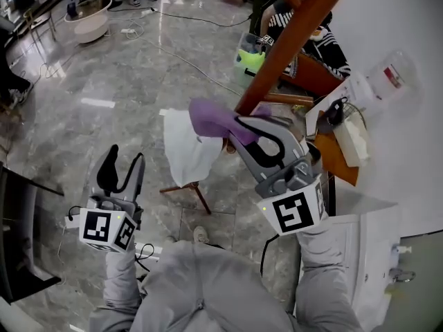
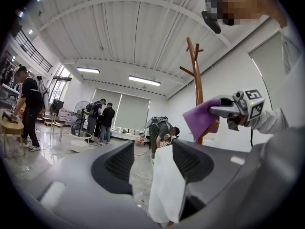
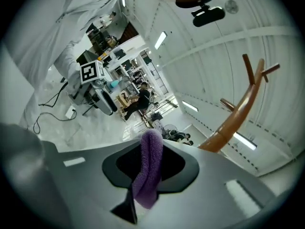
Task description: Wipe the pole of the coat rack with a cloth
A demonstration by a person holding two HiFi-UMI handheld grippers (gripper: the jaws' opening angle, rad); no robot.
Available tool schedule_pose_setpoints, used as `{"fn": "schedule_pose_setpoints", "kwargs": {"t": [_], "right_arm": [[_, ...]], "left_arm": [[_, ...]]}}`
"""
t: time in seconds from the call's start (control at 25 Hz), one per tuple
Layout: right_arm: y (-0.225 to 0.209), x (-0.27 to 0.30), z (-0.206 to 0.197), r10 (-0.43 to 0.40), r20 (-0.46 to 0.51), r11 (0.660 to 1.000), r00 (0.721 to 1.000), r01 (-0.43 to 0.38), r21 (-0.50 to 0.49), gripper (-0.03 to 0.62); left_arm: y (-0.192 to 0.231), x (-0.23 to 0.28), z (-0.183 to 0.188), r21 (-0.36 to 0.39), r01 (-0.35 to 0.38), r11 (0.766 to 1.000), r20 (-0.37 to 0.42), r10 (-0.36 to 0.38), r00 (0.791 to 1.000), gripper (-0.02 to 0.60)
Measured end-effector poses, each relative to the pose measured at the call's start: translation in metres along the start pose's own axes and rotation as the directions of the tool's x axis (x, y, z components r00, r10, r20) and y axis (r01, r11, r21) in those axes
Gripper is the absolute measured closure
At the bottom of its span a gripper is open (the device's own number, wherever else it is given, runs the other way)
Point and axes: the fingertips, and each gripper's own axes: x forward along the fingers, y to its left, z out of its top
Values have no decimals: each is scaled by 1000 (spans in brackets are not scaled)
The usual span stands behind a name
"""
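The brown wooden pole (image 1: 291, 43) of the coat rack slants from the top right down to the middle of the head view. My right gripper (image 1: 234, 131) is shut on a purple cloth (image 1: 211, 118), which lies against the pole's lower part. In the right gripper view the cloth (image 3: 148, 175) hangs out between the jaws, and the pole (image 3: 238, 113) curves off to the right. My left gripper (image 1: 124, 159) stands open with nothing in it, low at the left, away from the rack. The left gripper view shows the pole (image 2: 196, 75) with the purple cloth (image 2: 202, 118) on it.
A white fabric (image 1: 185, 151) hangs below the purple cloth, over wooden legs (image 1: 185, 189). A white cabinet (image 1: 363, 247) and a cluttered brown surface (image 1: 339, 154) stand on the right. Cables and a white tub (image 1: 90, 19) are on the marble floor; several people stand far off.
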Motion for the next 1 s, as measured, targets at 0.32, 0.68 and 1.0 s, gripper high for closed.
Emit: {"fn": "schedule_pose_setpoints", "kwargs": {"t": [0.32,0.68,1.0], "right_arm": [[2,-20,-38,67,-24,933,997,-55,357,531],[1,-33,-15,76,151,786,986,-152,599,531],[23,-53,31,142,229,792,963,-249,558,531]], "left_arm": [[-18,11,-5,4,50,999,-10,-50,999,310],[-29,16,-4,10,73,997,-17,-73,997,310],[-28,8,-5,7,69,998,-14,-69,997,310]]}}
